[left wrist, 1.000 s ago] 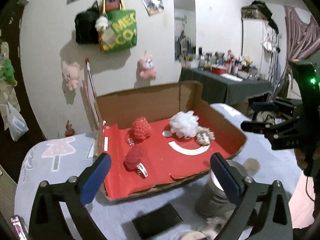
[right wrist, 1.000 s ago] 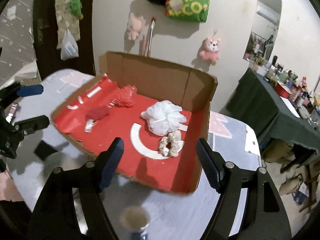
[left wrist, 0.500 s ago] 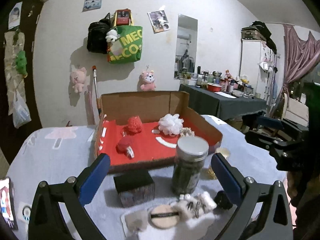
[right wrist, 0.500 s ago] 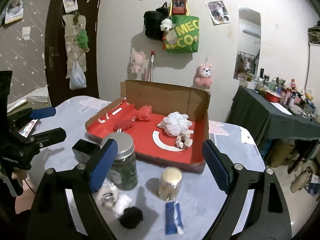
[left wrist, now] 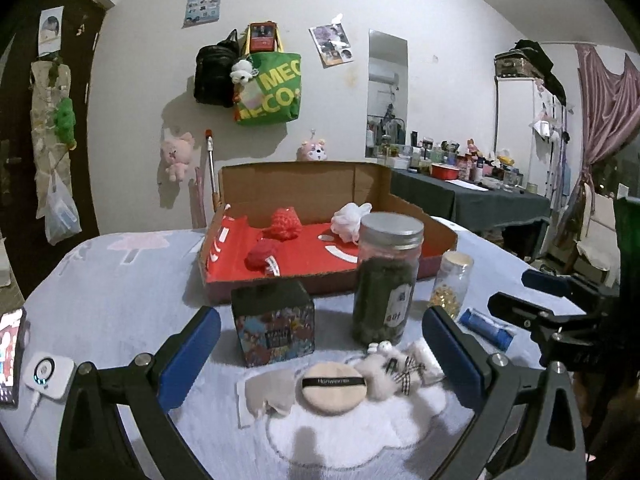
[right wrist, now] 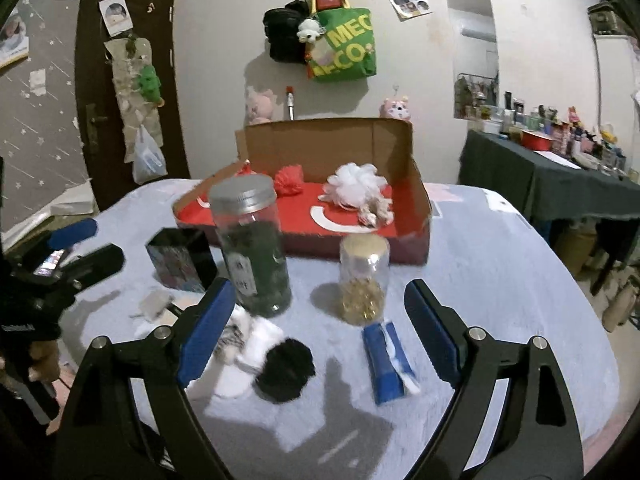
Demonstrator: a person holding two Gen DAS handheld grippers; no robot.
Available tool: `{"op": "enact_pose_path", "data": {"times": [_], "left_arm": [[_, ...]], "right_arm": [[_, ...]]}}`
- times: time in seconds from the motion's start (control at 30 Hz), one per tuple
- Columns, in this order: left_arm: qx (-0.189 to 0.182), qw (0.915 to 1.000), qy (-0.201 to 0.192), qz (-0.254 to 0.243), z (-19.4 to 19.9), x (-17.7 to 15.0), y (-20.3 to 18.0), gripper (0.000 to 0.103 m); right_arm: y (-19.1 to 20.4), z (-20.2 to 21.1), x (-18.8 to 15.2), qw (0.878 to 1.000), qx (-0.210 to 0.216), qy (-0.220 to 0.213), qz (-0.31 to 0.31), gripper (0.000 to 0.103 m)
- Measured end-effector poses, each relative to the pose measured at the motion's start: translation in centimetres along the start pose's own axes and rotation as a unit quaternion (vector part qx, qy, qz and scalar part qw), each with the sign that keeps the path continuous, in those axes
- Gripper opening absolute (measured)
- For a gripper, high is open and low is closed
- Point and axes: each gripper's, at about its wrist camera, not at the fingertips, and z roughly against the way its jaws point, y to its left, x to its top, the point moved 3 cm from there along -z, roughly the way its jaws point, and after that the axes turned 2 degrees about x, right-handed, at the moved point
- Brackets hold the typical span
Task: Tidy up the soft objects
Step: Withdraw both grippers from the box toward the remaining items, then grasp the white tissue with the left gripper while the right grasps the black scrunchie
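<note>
- Setting: a round table (left wrist: 120,292) under a pale blue cloth, in a room with a white wall; a green bag (left wrist: 270,88) and a black bag (left wrist: 214,76) hang on that wall.
- Left gripper (left wrist: 320,354): jaws spread wide, nothing between them; it hovers over the near edge of the table, above a white fluffy mat (left wrist: 360,428).
- On the mat, between the blue fingers (left wrist: 188,356): a round powder puff (left wrist: 331,387), a grey cloth piece (left wrist: 268,394) just to its left, and a white plush hair tie with a checked bow (left wrist: 394,372) to its right.
- Right gripper (right wrist: 320,328): jaws also spread wide and holding nothing; below it lie a black fuzzy ball (right wrist: 286,368) and a blue packet (right wrist: 390,362), near each other but apart.
- Middle ground: a tall jar with a metal lid (left wrist: 386,276) holding dark contents, a small jar of golden beads (right wrist: 364,278) beside it, and a black patterned box (left wrist: 274,322) to the left of the tall jar.
- Far ground: an open cardboard box with a red floor (left wrist: 304,256). Inside rest two red soft items (left wrist: 286,224), a white mesh sponge (right wrist: 356,180) and a beige scrunchie (right wrist: 376,210) touching the sponge's near side.
- Left margin: a white charger (left wrist: 48,374) and a phone (left wrist: 10,356) at the table edge.
</note>
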Motion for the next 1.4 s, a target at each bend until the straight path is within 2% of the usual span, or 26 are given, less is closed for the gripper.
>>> {"op": "enact_pose_path", "data": {"times": [0.17,0.43,0.63,0.8,0.9,0.93,0.97,1.0,1.03,1.07,1.13,1.4], "left_arm": [[0.011,0.9998,0.003,0.019,-0.6,-1.6,0.7,0.103],[0.034,0.9980,0.044,0.029,-2.7,-4.1,2.3,0.102],[0.045,0.9958,0.070,0.037,-3.9,-5.0,3.4,0.097],[0.047,0.9944,0.087,0.035,-4.6,-5.5,3.9,0.087],[0.043,0.9931,0.103,0.035,-5.2,-6.0,4.2,0.074],[0.041,0.9926,0.109,0.035,-5.4,-6.1,4.2,0.064],[0.035,0.9917,0.118,0.038,-5.7,-6.4,4.3,0.048],[0.025,0.9908,0.126,0.042,-5.9,-6.6,4.4,0.040],[0.024,0.9904,0.129,0.044,-5.9,-6.7,4.5,0.033],[0.025,0.9906,0.127,0.044,-5.9,-6.7,4.6,0.027],[0.022,0.9911,0.125,0.040,-5.6,-6.6,4.6,0.023],[0.014,0.9939,0.107,0.024,-4.2,-5.7,3.9,0.022]], "right_arm": [[0.2,-1.0,-2.4,1.000,-0.011,0.001,-0.010,0.087],[0.5,-2.7,-5.1,0.999,-0.020,0.025,-0.011,0.087],[0.6,-3.0,-5.4,0.999,-0.022,0.025,-0.008,0.087],[0.8,-3.5,-5.8,0.999,-0.013,0.029,-0.009,0.085],[0.8,-3.9,-5.9,0.999,-0.005,0.034,-0.010,0.069],[0.8,-4.1,-6.0,0.999,0.001,0.037,-0.012,0.059],[0.8,-4.3,-6.0,0.999,0.010,0.042,-0.015,0.049],[0.8,-4.5,-6.1,0.999,0.021,0.047,-0.018,0.044],[0.8,-4.6,-6.2,0.998,0.039,0.051,-0.023,0.032],[0.8,-4.6,-6.2,0.998,0.043,0.050,-0.026,0.030],[0.6,-4.2,-6.1,0.998,0.047,0.040,-0.027,0.025],[0.3,-3.6,-5.1,0.996,0.071,0.029,-0.037,0.025]]}}
